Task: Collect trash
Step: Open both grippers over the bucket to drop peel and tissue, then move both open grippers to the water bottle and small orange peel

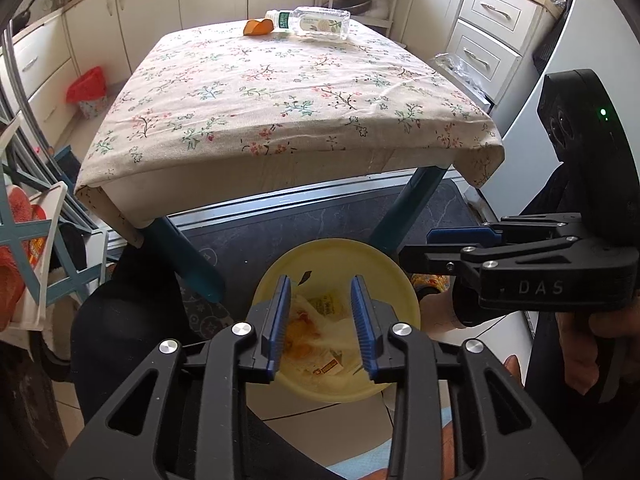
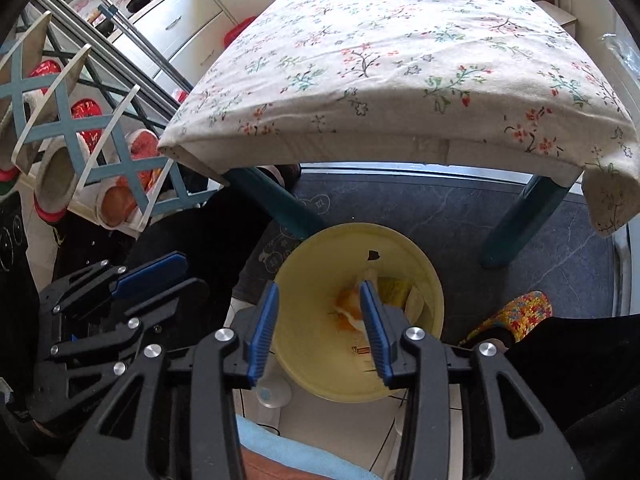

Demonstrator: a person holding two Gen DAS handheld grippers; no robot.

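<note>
Both fingers hang parted over yellow bin.

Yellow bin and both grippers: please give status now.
Left gripper and right gripper open, empty, above yellow bin. Bottle, orange peel remain on table. Nothing blocking.

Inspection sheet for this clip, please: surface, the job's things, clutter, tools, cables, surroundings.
Surface: table under a flowered cloth, bare but for two things at its far edge.
Job's things: plastic bottle lying on its side, orange peel beside it; yellow bin on the floor in front of the table, holding wrappers and peel.
Clutter: slippers on a rack to the left.
Tools: left tool and right tool both open and empty above the bin.
Cables: nothing seen.
Surroundings: kitchen cabinets, dark floor mat, red-lined bin by the cabinets.
</note>
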